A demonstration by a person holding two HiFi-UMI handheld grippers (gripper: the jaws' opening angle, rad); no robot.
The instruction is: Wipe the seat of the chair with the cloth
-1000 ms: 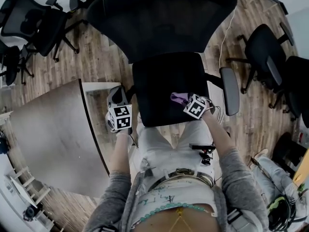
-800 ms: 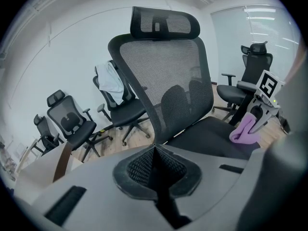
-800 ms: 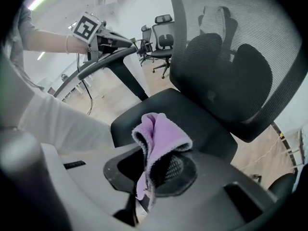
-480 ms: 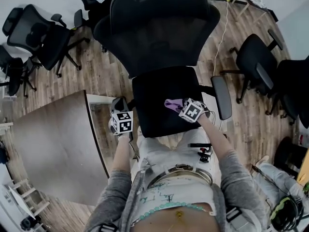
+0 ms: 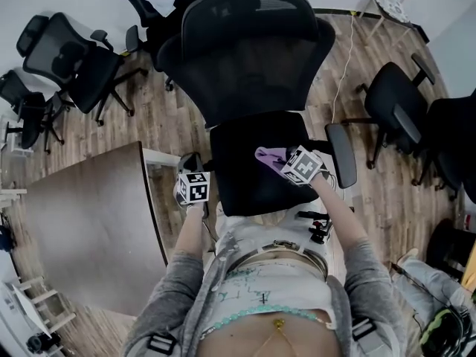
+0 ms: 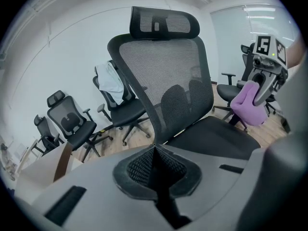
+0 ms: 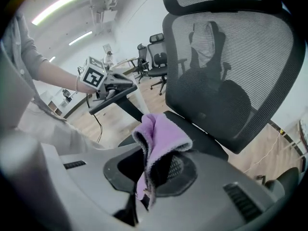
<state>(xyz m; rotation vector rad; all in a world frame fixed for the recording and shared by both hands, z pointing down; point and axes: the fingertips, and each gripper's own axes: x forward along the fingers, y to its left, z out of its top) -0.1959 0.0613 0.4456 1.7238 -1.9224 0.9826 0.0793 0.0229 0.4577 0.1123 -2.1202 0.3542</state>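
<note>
Cloth (image 5: 268, 155) pinched in right gripper (image 5: 277, 159), over the chair seat (image 5: 242, 181)

Purple cloth (image 7: 161, 137) is clamped between the right gripper's (image 7: 144, 179) jaws. They are closed on its lower edge, and the rest bunches up and folds over above the pads. In the head view it sits over the right, far part of the black seat, close to the right armrest (image 5: 341, 155). Can't tell whether it touches the seat surface. The left gripper view shows the cloth (image 6: 250, 105) hanging from the right gripper (image 6: 262, 88) above the seat's (image 6: 216, 138) right side.

Left gripper (image 5: 190, 163) is at the seat's left edge, just beside it, between the seat and the brown table (image 5: 82, 229). Its jaws (image 6: 156, 170) are pressed together, pad to pad, with nothing between them. It points toward the mesh backrest (image 6: 163, 85).

Chair itself: backrest (image 5: 249, 50) upright on the far side, headrest (image 6: 166, 22) on top, and the person stands at the near edge of the seat.

Background: several other black office chairs on the wood floor — a group far left (image 5: 71, 58), more at right (image 5: 394, 99). One far chair has a white garment (image 6: 109, 83) draped on it.
</note>
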